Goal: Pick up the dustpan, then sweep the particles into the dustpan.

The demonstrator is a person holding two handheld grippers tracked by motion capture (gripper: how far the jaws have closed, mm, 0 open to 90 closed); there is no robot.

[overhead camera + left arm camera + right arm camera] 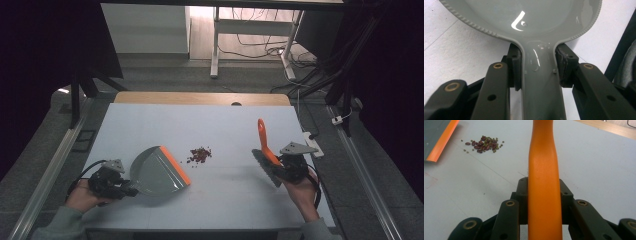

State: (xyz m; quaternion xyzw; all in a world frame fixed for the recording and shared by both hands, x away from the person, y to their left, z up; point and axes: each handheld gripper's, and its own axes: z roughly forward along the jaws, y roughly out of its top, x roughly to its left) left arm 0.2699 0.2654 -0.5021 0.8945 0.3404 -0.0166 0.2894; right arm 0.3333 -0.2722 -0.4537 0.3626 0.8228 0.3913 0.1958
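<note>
While the left gripper (pixel 121 190) clamps the handle of the grey dustpan (pixel 155 172), that pan rests on the table (pixel 225 130), orange lip toward a small pile of beans (pixel 200 154). Right gripper (pixel 283 169) grips the orange-handled brush (pixel 264 150), bristles near the table, beside the pile.

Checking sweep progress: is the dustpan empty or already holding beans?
Empty. The dustpan shows a bare grey inside in the high view, and the beans lie in a pile on the table beside its orange lip.

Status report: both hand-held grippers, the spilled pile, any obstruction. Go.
Left hand-held gripper shut on grey plastic dustpan. Right hand-held gripper shut on orange-handled brush. Small bean pile between them, unswept. Path clear.
</note>
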